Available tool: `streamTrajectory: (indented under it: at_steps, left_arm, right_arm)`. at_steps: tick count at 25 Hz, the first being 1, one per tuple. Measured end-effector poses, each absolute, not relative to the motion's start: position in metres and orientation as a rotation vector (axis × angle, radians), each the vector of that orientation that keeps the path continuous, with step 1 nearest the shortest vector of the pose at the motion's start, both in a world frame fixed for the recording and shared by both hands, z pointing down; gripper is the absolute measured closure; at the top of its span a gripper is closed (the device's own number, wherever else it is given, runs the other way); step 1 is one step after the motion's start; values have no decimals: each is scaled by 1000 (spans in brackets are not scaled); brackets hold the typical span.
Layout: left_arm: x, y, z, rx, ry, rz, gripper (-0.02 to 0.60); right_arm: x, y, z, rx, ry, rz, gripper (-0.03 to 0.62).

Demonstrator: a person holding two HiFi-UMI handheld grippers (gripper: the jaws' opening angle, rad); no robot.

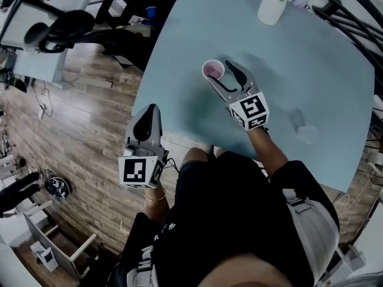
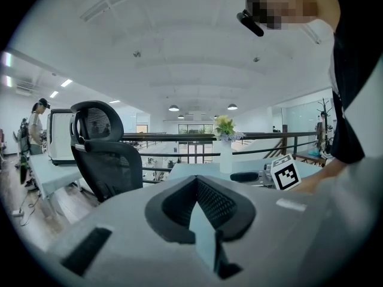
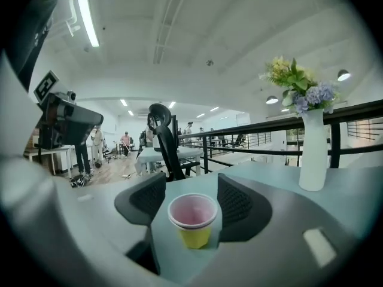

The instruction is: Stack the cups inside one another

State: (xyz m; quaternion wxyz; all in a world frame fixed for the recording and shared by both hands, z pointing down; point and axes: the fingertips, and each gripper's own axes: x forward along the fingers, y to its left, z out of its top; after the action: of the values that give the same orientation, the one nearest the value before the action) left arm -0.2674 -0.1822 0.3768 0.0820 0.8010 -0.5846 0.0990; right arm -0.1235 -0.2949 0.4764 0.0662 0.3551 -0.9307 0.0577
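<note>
Head view: a pale blue table [image 1: 311,70] fills the upper right. A little above centre, towards 12 o'clock, stand the nested cups [image 1: 212,70], a pink cup seated in a yellow one. The right gripper [image 1: 220,76] reaches in from 4 o'clock, its tips either side of the cups, which looks like the approach for taking or steadying the stack. The left gripper [image 1: 146,117] hangs at 9 o'clock, off the table's near edge and above the wooden floor [image 1: 78,136], probably parked out of the way. A white vase [image 1: 271,8] with flowers sits at 1 o'clock, well apart from the cups. A faint pale shape [image 1: 307,134] at 3 o'clock may be another cup; I cannot tell.

Left gripper view: the dark pads meet at their far tips with nothing between them, so this gripper is closed and empty. An office chair [image 2: 102,154] stands at 9 o'clock. The table edge lies ahead, at centre.

Right gripper view: the cups stand just below centre, towards 6 o'clock, upright between the two pads. The jaws are wide apart, close beside the rim on each side. The rim keeps its round shape and I see no pad pressing on it. The vase is at 3 o'clock, clear of the jaws. A black railing [image 3: 251,139] runs beyond the table's far edge. Bare tabletop lies around the cups, giving room to lift or slide them.
</note>
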Motion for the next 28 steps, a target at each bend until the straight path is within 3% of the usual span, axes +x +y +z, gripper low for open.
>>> streamTrajectory:
  at_steps: [7, 17, 28]
  left_arm:
    - [-254, -190, 379, 2466, -1653, 277, 589]
    - [-211, -212, 382, 2643, -1376, 269, 589]
    - [-111, -224, 388, 2850, -913, 283, 589]
  right_arm:
    - [-103, -273, 446, 1202, -2863, 155, 588]
    - [-55, -244, 431, 1515, -2763, 158, 588]
    - [55, -186, 427, 2023, -2442, 149, 588]
